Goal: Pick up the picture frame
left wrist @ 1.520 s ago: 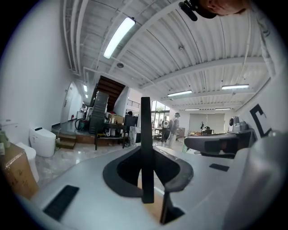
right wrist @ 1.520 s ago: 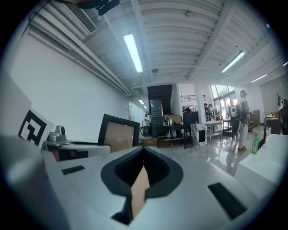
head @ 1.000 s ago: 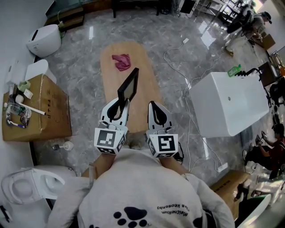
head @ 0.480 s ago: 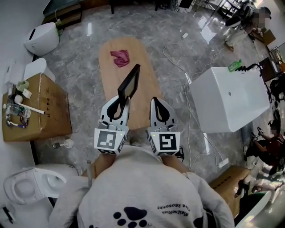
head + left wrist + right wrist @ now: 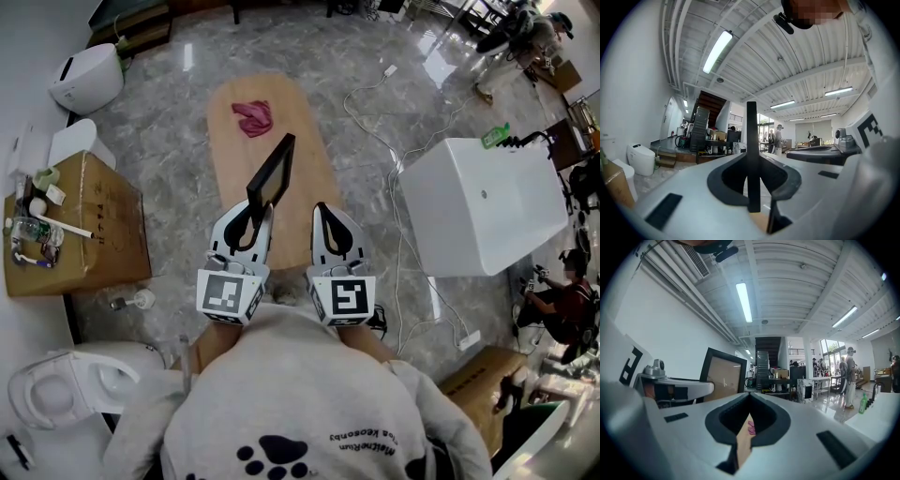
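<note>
The picture frame (image 5: 272, 173), black-edged with a pale brown panel, stands upright over the oval wooden table (image 5: 230, 141). My left gripper (image 5: 253, 212) is shut on its lower edge. In the left gripper view the frame (image 5: 751, 150) shows edge-on as a thin black bar pinched between the jaws. My right gripper (image 5: 322, 210) hovers beside it on the right, shut with nothing in it. From the right gripper view (image 5: 749, 398) the frame (image 5: 724, 373) rises at the left, above the left gripper (image 5: 675, 390).
A pink cloth (image 5: 253, 119) lies at the table's far end. A cardboard box (image 5: 89, 230) with small items stands at the left, a white tub (image 5: 483, 211) at the right, toilets (image 5: 89, 80) at the far and near left. A white cable (image 5: 375, 131) runs over the marble floor.
</note>
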A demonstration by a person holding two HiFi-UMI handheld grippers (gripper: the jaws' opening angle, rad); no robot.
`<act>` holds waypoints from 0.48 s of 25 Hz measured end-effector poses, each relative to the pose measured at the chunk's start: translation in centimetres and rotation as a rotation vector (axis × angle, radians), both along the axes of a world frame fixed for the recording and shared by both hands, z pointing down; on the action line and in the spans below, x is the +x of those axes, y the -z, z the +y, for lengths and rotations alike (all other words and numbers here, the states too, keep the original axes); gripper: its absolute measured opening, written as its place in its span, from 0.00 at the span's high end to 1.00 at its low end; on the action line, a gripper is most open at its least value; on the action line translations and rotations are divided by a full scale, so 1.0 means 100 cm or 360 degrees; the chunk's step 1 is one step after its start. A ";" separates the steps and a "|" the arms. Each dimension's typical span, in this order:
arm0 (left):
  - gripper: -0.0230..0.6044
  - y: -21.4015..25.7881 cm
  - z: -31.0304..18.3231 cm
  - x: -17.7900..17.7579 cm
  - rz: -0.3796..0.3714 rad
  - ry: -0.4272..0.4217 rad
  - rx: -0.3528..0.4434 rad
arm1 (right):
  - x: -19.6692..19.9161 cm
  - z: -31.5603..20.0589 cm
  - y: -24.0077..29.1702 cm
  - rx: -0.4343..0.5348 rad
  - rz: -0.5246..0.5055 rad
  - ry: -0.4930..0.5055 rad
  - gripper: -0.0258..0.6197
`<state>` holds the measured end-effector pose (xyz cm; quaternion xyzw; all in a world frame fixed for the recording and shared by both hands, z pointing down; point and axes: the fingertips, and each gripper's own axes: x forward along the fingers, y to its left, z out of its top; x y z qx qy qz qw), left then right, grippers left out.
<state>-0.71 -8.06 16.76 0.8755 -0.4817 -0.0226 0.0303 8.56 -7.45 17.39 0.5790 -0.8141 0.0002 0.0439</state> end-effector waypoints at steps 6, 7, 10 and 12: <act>0.86 -0.002 0.005 0.002 -0.0001 -0.0011 -0.0009 | 0.002 0.003 -0.002 -0.0011 -0.0010 -0.0001 0.95; 0.86 -0.003 0.006 0.003 0.0000 -0.0015 -0.0008 | 0.002 0.004 -0.003 -0.0010 -0.0010 0.0000 0.95; 0.86 -0.002 0.007 0.005 -0.0003 -0.0027 -0.0003 | 0.002 0.003 -0.002 -0.0005 -0.0007 0.0006 0.95; 0.86 -0.002 0.008 0.006 -0.0007 -0.0034 0.0001 | 0.002 0.003 -0.001 -0.0003 -0.0004 0.0009 0.95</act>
